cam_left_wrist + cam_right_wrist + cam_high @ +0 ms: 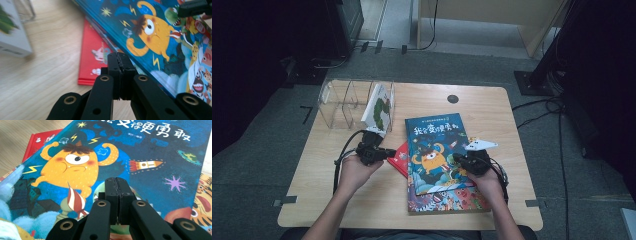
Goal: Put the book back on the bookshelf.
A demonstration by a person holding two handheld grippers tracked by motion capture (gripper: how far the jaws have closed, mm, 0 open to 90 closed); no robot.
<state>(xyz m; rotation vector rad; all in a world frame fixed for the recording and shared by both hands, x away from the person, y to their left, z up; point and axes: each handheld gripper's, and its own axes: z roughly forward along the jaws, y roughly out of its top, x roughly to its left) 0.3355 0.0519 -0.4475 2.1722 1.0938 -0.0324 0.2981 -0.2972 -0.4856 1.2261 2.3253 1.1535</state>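
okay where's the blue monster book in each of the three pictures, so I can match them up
High view: the blue monster book lies mid-table, right of centre, topmost of the stacked books.
Left gripper view: it runs along the upper right, past the shut jaws.
Right gripper view: it covers most of the picture, behind the shut jaws.
Shared landmark: the red book sticking out beneath it.

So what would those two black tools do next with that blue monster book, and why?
Probably open both tools and take the blue book by its edges. The left tool and right tool are both shut and empty, the book lies on top of the pile, and one book already stands in the clear rack.
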